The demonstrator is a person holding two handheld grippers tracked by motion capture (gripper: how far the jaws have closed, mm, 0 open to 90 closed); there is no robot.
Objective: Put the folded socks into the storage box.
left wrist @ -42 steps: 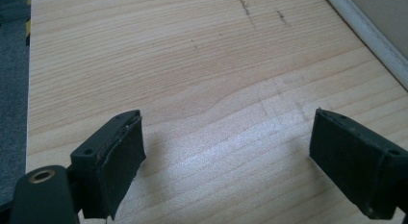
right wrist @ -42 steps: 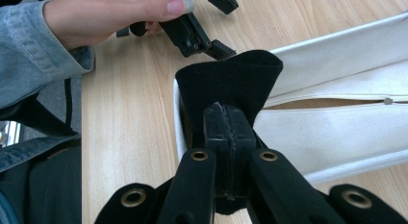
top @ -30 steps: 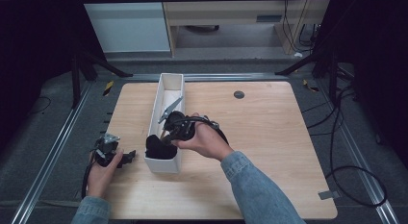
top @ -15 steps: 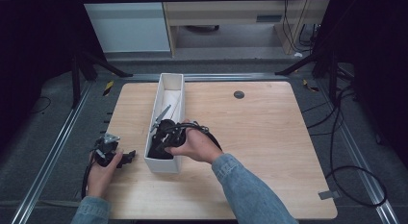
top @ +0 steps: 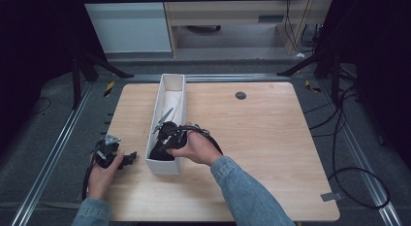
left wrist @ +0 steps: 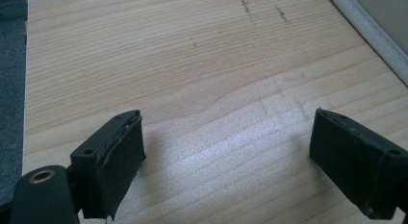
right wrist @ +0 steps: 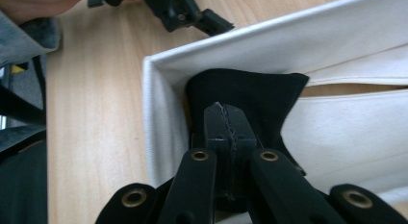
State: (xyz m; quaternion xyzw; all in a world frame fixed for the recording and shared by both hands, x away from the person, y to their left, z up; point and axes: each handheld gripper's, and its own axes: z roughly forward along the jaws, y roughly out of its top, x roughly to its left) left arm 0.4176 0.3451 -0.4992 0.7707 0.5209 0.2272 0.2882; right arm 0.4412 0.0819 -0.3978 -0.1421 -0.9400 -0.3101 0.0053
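A long white box (top: pixel 165 167) lies lengthwise on the wooden table (top: pixel 271 148). My right gripper (top: pixel 161 144) reaches down into its near end, shut on a black cloth (top: pixel 156 153). In the right gripper view the jaws (right wrist: pixel 225 119) are pressed together, and the black cloth (right wrist: pixel 250 89) bunches into the box's corner (right wrist: pixel 158 113) over pale fabric (right wrist: pixel 346 118). My left gripper (top: pixel 128 159) rests on the table to the left of the box. Its jaws (left wrist: pixel 226 137) stand open over bare wood, with the box's wall (left wrist: pixel 373 34) at the upper right.
A dark round grommet (top: pixel 241 95) sits in the table's far middle. Black cables (top: pixel 349 153) loop on the floor at the right. Stand legs (top: pixel 97 66) and a pale cabinet (top: pixel 131 27) lie beyond the far edge. Metal rails (top: pixel 53 153) run along the left side.
My right hand has moved left and down, carrying the black cloth deeper into the near end of the box. The left gripper has stayed in place.
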